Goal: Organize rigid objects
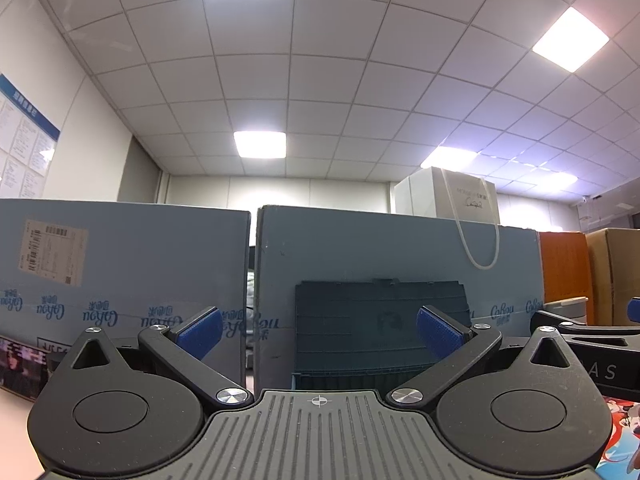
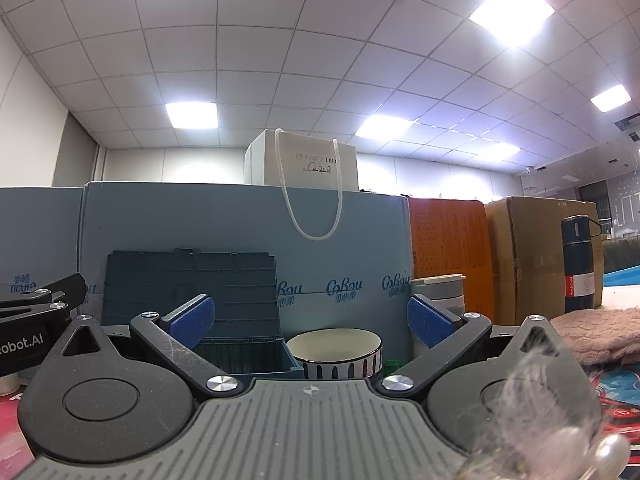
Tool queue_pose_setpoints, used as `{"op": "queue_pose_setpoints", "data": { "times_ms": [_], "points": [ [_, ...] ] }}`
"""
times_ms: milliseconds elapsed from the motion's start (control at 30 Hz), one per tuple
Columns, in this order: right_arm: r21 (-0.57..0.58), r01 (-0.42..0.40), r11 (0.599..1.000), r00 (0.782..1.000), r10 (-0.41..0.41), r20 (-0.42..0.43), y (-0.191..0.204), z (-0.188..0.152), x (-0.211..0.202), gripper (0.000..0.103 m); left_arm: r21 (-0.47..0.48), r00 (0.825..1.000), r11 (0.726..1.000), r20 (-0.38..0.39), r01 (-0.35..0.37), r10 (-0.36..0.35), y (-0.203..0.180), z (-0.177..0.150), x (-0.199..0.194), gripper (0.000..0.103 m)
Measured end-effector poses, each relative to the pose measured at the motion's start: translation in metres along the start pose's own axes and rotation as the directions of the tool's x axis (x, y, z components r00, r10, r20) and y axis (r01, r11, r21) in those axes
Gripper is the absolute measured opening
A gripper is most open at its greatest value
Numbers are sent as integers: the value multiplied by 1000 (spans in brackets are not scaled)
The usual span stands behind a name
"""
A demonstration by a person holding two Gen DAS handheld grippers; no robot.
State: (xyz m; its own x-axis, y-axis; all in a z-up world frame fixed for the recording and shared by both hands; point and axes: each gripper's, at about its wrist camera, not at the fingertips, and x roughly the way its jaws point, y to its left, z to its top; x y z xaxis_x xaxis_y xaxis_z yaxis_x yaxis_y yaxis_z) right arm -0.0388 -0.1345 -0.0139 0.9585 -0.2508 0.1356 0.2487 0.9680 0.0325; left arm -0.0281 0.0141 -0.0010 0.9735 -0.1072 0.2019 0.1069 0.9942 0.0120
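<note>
My left gripper (image 1: 319, 330) is spread wide, blue pads (image 1: 199, 332) far apart, nothing btw them. Straight ahead of it sits the dark teal storage box (image 1: 380, 328), lid up and leaning back against a blue-grey carton (image 1: 400, 248). A 2nd blue-grey carton (image 1: 120, 264) w/ a shipping label stands to the left, narrow gap btw the two. The other gripper's black body pokes in at the right edge of this view.

My right gripper (image 2: 310, 320) is also wide open and empty. Just past it, near centre, is a striped bowl (image 2: 335, 354), cream inside, dark stripes on the outside; it sits just beside the open teal box (image 2: 192, 304), on the box's right. Further right a grey lidded container (image 2: 442, 292) stands behind the right finger. A pink knitted cloth (image 2: 600, 332) lies at right, a dark flask (image 2: 578, 256) behind it in front of a brown carton (image 2: 532, 248). A white paper bag (image 2: 308, 164) rests on top of the blue-grey carton, handle hanging down. Pearl-like beads (image 2: 608, 456) w/ pale fuzz blur the lower right corner; can't tell what they belong to.
</note>
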Motion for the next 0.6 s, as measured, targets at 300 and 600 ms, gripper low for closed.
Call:
{"op": "queue_pose_setpoints", "data": {
  "times_ms": [300,600],
  "points": [
    [5,6,1000,1000,-6,-9,0,0,1,103,7,1000,1000,3,9,-9,-1,0,0,103],
    [8,6,1000,1000,-6,-20,-1,1,4,103,9,1000,1000,-3,11,-11,-1,0,2,103]
  ]
}}
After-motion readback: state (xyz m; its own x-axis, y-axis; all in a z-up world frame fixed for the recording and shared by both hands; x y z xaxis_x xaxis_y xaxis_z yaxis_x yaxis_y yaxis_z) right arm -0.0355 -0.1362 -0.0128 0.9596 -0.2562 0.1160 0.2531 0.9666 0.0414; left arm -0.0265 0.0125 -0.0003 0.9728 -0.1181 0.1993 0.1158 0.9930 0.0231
